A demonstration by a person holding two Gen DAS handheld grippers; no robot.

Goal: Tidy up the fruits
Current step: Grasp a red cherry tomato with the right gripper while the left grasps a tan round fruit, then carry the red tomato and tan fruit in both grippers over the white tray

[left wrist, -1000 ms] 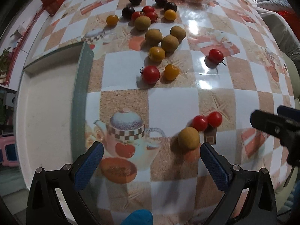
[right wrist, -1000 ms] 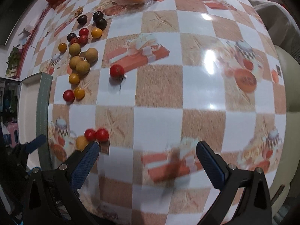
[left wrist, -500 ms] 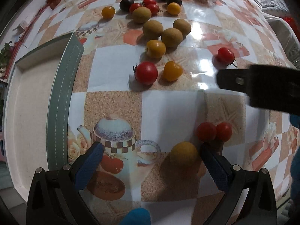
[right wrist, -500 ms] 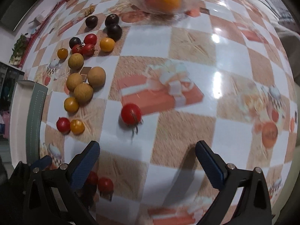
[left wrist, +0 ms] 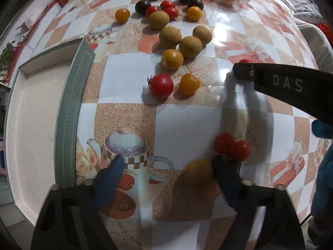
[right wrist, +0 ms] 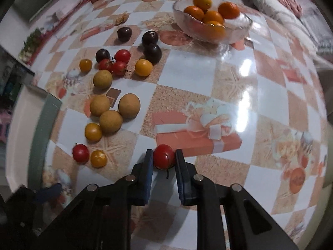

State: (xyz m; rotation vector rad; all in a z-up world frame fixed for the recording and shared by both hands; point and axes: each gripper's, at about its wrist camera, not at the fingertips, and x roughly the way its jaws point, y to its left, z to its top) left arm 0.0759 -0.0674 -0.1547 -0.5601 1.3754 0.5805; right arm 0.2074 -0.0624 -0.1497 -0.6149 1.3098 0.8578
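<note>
low wrist views, shared table [left wrist: 187, 125] (close)

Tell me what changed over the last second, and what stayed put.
The right gripper moved forward over the table and closed on the lone red tomato, having been wide open before. The left gripper advanced toward the yellow fruit, its jaws narrowing around it but not yet gripping. The other scattered fruits, the glass bowl of oranges and the tray stayed put.

Bare tablecloth [right wrist: 208, 79] lies open right of the fruit cluster [right wrist: 108, 108]. The glass bowl [right wrist: 212, 29] blocks the far side, the tray [left wrist: 68, 112] the left.
</note>
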